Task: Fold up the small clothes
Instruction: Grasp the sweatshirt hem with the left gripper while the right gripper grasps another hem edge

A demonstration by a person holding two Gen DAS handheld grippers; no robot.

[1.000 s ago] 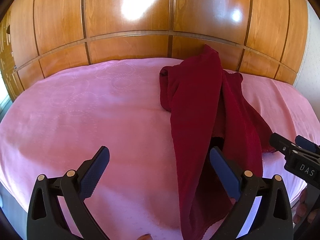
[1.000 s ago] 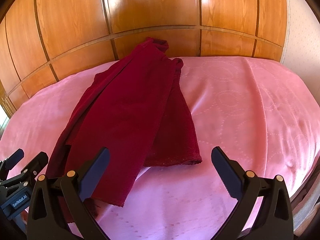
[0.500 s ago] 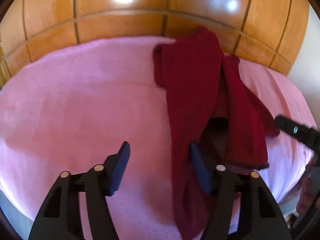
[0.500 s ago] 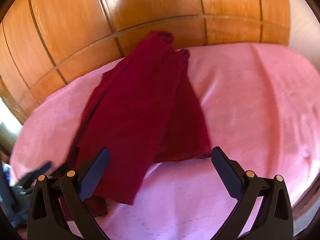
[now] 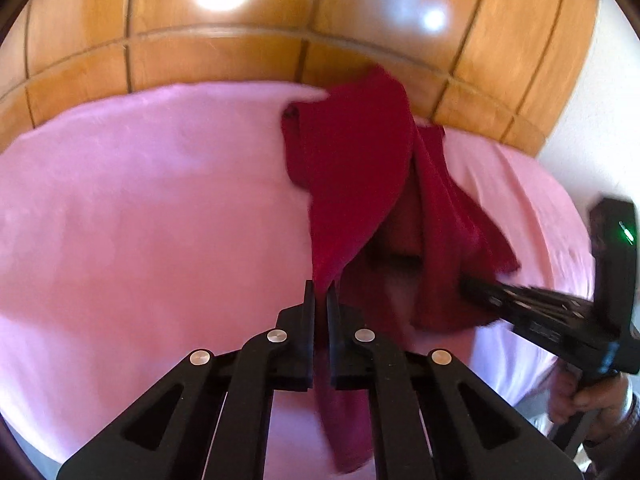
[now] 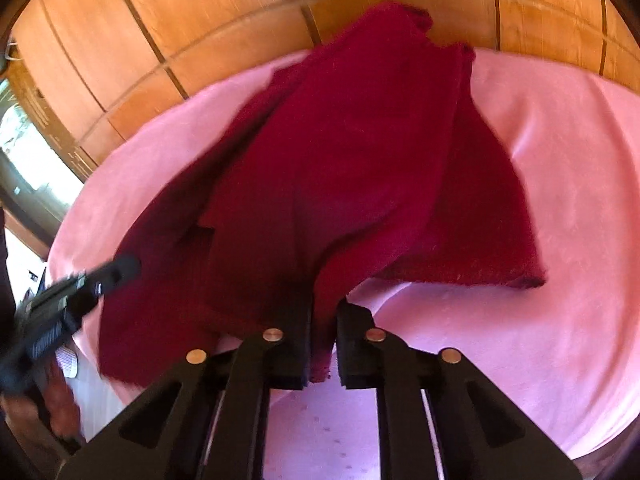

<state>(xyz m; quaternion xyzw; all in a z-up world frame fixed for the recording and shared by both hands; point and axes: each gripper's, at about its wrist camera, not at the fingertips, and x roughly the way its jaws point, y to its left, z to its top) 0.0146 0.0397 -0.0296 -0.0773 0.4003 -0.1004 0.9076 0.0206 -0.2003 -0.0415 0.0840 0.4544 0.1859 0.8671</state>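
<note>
A dark red garment (image 5: 360,168) lies lengthwise on the pink bed cover, its far end against the wooden headboard. My left gripper (image 5: 320,296) is shut on the garment's near left edge, and cloth hangs down between its fingers. My right gripper (image 6: 324,308) is shut on the garment (image 6: 360,152) at its near hem and lifts it off the bed. The right gripper also shows at the right of the left wrist view (image 5: 520,308). The left gripper shows at the lower left of the right wrist view (image 6: 72,296).
The pink bed cover (image 5: 140,220) spreads wide to the left of the garment and to its right (image 6: 560,200). A glossy wooden headboard (image 5: 240,40) runs along the far side. A white wall (image 5: 600,100) stands at the right.
Both grippers moved forward onto the garment's near end and closed on it. The near part of the garment has risen off the bed.
</note>
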